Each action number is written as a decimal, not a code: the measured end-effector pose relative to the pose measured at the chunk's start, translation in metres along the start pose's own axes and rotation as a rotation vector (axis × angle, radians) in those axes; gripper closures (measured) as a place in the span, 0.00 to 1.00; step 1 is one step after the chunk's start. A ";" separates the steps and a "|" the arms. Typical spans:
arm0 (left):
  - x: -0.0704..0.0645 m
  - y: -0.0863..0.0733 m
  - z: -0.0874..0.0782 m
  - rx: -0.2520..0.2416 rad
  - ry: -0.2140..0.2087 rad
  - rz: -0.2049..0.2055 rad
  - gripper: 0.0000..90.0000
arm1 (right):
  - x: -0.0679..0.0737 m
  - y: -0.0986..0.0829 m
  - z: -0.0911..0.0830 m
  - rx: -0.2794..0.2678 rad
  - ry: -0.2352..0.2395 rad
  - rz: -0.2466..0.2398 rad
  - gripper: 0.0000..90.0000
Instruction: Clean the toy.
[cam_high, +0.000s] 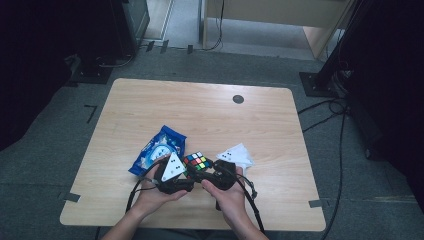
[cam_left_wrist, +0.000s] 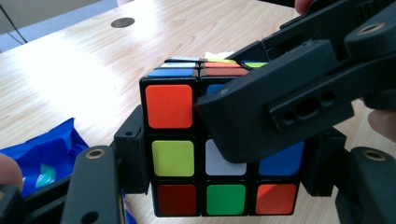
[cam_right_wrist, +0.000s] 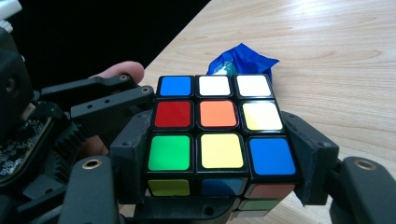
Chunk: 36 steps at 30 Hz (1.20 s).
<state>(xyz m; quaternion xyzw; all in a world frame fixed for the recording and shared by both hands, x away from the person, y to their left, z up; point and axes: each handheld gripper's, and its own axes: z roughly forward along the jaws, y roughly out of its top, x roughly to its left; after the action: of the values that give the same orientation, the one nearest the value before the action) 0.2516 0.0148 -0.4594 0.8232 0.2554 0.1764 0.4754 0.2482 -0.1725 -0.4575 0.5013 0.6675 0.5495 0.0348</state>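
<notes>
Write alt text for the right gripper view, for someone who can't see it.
A scrambled puzzle cube is clamped between the right gripper's two black jaws above a wooden table. The left gripper grips the cube from the left, and a blue packet lies behind it.

Looks like a lab/test bay: bare wooden desk (cam_high: 210, 115) with a cable grommet (cam_high: 238, 99) at 1 o'clock, grey carpet floor (cam_high: 45, 165) with tape marks (cam_high: 90, 112), black rig stands (cam_high: 320, 80) and loose cables (cam_high: 340, 145) at 3 o'clock.
</notes>
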 end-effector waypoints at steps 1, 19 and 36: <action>-0.001 0.000 0.000 0.004 0.003 0.002 0.37 | -0.001 0.000 -0.001 -0.003 0.002 0.006 0.38; 0.006 -0.003 -0.003 -0.007 0.017 -0.016 0.38 | -0.008 0.006 -0.008 -0.057 0.074 -0.029 0.34; 0.041 -0.009 -0.017 -0.035 0.037 -0.134 0.38 | -0.097 0.007 -0.026 0.045 -0.322 -0.278 0.44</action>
<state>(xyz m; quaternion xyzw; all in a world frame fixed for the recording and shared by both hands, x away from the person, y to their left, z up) 0.2734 0.0548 -0.4565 0.7925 0.3155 0.1639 0.4955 0.2848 -0.2597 -0.4912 0.4866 0.7281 0.4372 0.2050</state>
